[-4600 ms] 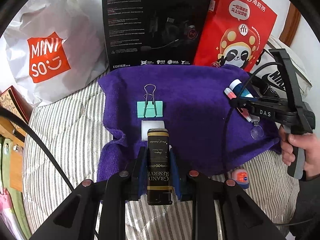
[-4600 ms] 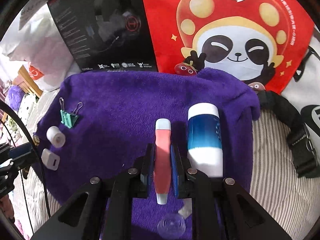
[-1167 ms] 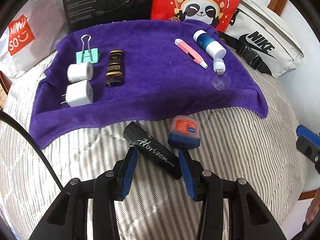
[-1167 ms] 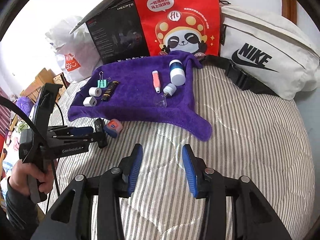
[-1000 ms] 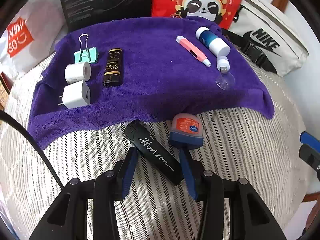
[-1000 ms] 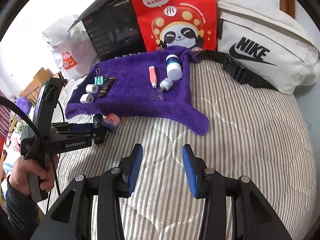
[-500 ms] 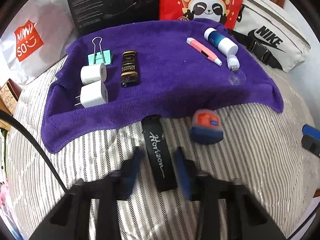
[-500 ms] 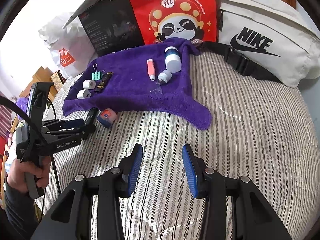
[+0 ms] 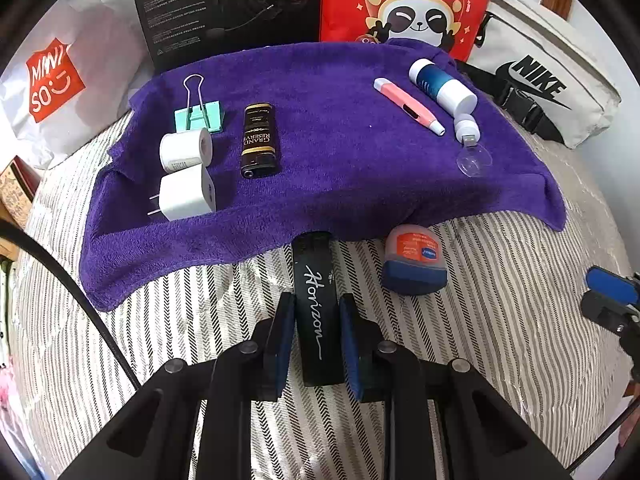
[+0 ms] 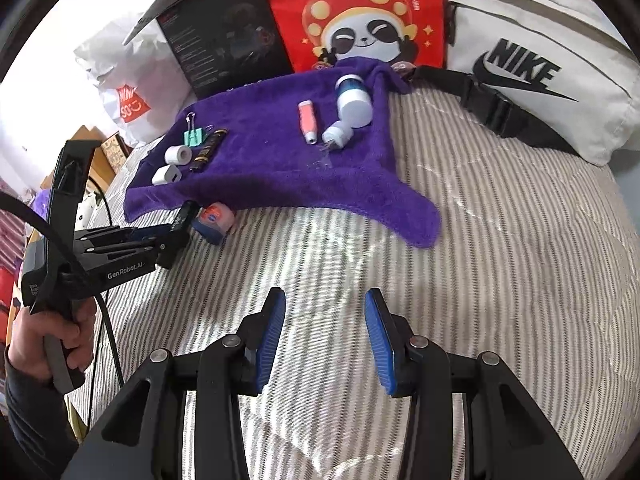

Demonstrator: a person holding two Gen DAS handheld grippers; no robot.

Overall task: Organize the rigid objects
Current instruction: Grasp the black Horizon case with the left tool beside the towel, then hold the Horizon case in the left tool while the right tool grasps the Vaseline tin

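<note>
My left gripper (image 9: 316, 312) is shut on a black bar lettered "Horizon" (image 9: 316, 304), which points toward the purple towel (image 9: 340, 184). Just right of it a small orange-and-blue tin (image 9: 414, 260) lies on the striped bedding. On the towel's left part lie a green binder clip (image 9: 198, 114), a white roll (image 9: 186, 150), a white plug adapter (image 9: 184, 194) and a black lighter (image 9: 258, 140). To the right are a pink pen (image 9: 408, 106), a blue-and-white bottle (image 9: 442, 84) and a small suction-cup piece (image 9: 470, 148). My right gripper (image 10: 325, 320) hovers open over bare bedding, nothing between its pads.
Behind the towel stand a black headset box (image 9: 228, 4), a red panda bag (image 9: 408, 0), a white MINISO bag (image 9: 60, 72) and a white Nike waist bag (image 9: 548, 88). In the right wrist view a hand (image 10: 44, 340) holds the left gripper's handle at the bed's left side.
The left jaws have come together onto the black bar, which turned from slanted to straight between the pads. The right gripper stays open over the bedding.
</note>
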